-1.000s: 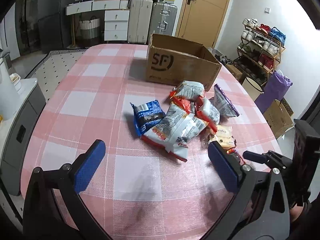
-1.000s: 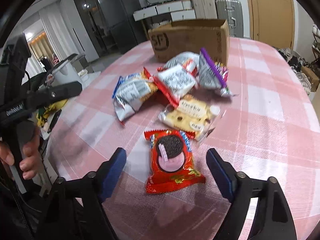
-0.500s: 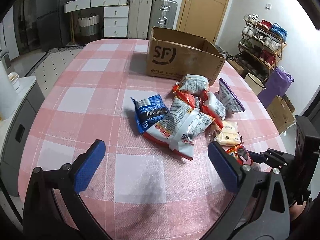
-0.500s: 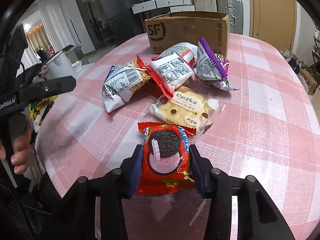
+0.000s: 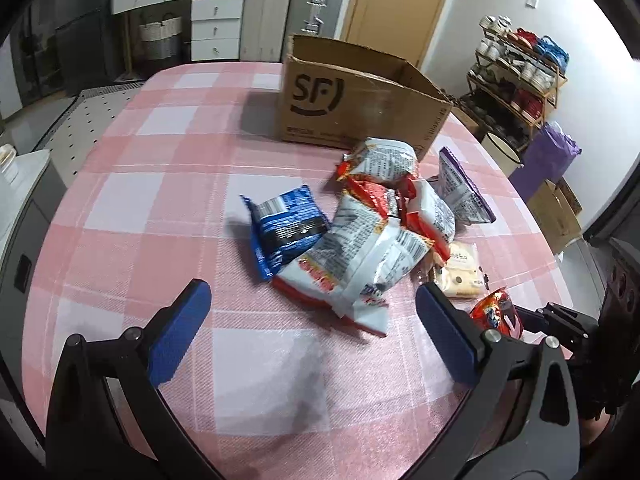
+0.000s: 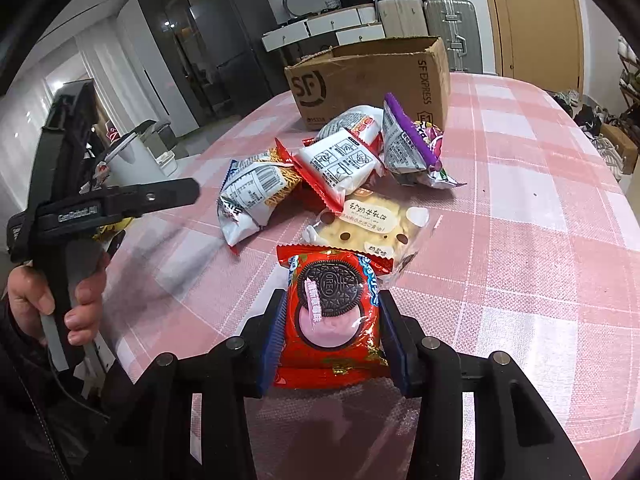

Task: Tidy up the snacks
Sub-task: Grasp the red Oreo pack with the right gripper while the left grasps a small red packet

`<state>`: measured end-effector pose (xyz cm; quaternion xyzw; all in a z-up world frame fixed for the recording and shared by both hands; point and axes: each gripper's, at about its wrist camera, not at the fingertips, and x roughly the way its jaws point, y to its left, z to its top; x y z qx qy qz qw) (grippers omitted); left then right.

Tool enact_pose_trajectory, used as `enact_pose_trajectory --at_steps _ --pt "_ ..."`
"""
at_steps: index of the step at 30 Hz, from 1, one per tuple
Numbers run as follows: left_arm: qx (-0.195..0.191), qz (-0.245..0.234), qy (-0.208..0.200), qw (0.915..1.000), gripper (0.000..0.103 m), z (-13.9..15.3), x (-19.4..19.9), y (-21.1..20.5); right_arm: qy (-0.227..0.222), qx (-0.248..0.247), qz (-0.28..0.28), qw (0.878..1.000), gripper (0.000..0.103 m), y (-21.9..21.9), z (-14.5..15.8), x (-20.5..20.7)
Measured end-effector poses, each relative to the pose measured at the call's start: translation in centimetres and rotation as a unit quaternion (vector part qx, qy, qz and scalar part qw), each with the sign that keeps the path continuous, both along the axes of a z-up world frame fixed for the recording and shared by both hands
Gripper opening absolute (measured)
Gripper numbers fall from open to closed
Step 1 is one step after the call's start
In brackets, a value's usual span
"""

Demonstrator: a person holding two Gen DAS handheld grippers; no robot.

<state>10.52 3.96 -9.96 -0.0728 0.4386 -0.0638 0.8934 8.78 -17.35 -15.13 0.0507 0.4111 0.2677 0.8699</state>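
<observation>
Left gripper (image 5: 312,312), lower part of the left wrist frame, I hold with jaws spread wide and nothing between them, aimed at the white-and-red snack bag (image 5: 360,264) at frame centre, probably my next pick. Cardboard box (image 5: 352,96), open-topped at upper centre, I take as the destination. Loose pile sits just in front of it, so carries should be short. Right gripper (image 6: 334,340), lower centre of the right wrist frame, has just been closing; its blue pads (image 6: 274,340) now pinch the red Oreo pack (image 6: 332,312) by its long edges, leaving the cookie face uncrushed. Pack not yet boxed.
</observation>
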Motion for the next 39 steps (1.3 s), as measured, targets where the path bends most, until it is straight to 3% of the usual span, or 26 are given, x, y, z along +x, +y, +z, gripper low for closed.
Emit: enact_pose_trajectory --at_steps 6,10,17,25,28,33,34,35,39 --pt "-0.015 -0.03 0.014 0.9993 0.102 -1.0 2.1 -1.2 -0.003 0.009 -0.001 1.0 0.045 -0.3 0.2 -0.2" --pt "0.013 -0.044 0.019 0.9987 0.102 -1.6 3.5 -2.4 -0.004 0.013 -0.005 1.0 0.045 -0.7 0.1 -0.1" --pt "0.02 -0.065 0.028 0.9973 0.102 -2.4 5.2 -3.9 0.002 0.018 -0.009 1.0 0.045 -1.1 -0.5 0.3" --pt "0.067 -0.083 0.022 0.9941 0.098 -3.0 5.6 -5.7 0.005 0.024 -0.012 1.0 0.045 -1.5 -0.9 0.5" --pt "0.061 -0.086 0.021 0.9943 0.086 -3.0 5.7 -5.7 0.005 0.026 -0.013 1.0 0.045 -1.6 -0.9 0.5" --pt "0.046 -0.089 0.022 0.9947 0.076 -3.2 5.6 -5.4 0.003 0.027 -0.015 1.0 0.045 -1.6 -0.9 0.3" --pt "0.047 -0.089 0.02 0.9947 0.068 -3.1 5.5 -5.1 0.003 0.027 -0.016 1.0 0.045 -1.6 -0.9 0.3" --pt "0.036 -0.093 0.021 0.9948 0.05 -3.1 5.5 -5.0 0.002 0.027 -0.016 1.0 0.045 -1.6 -0.9 0.3" --pt "0.004 -0.091 0.026 0.9955 0.039 -3.0 4.8 -3.6 0.0 0.025 -0.017 1.0 0.045 -1.7 -0.6 0.1"
